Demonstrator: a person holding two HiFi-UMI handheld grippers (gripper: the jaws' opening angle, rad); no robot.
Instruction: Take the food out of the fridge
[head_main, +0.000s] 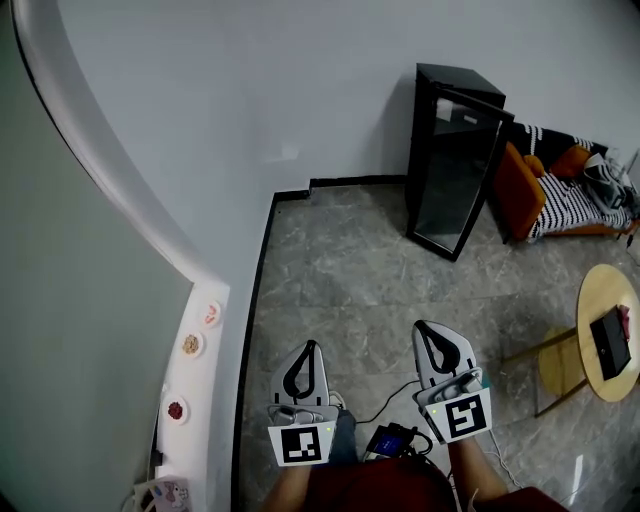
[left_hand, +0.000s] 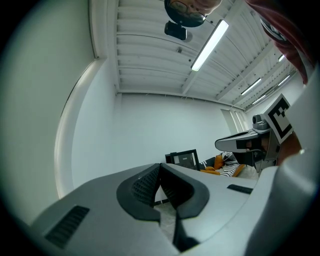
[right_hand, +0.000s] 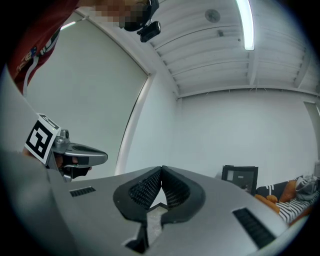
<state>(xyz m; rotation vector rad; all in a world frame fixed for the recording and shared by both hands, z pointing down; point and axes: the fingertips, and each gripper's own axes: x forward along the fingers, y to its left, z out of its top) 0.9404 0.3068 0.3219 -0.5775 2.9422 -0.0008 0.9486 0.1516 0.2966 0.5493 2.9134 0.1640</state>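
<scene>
While both tools are being held low in the frame, just in front of the person's body, neither is carrying anything: the left gripper (head_main: 312, 346) is keeping its dark pads pressed tip to tip with nothing between them, and the right gripper (head_main: 424, 329), just beside it, is doing the same. Both are pointing up the frame across the grey stone floor (head_main: 340, 270) toward the fridge (head_main: 455, 165), a tall black cabinet with a glass door that is standing in the upper right, well apart from the jaws. I am not seeing any food through the glass from here, and I cannot tell whether the door is fully shut. An orange cushion (head_main: 517, 190) is sitting right against the fridge's right side, and a round wooden table (head_main: 598, 300) is waiting at the right edge. At the lower left, three small dishes (head_main: 190, 345) are sitting on a white ledge. To my eye the approach is only beginning. A black cable (head_main: 385, 408) is trailing over the floor by the person's feet and could snag a step. Jaws arriving closed like this would be bumping the glass rather than catching the door edge, and the door could be swinging into that cushion and stopping short.
</scene>
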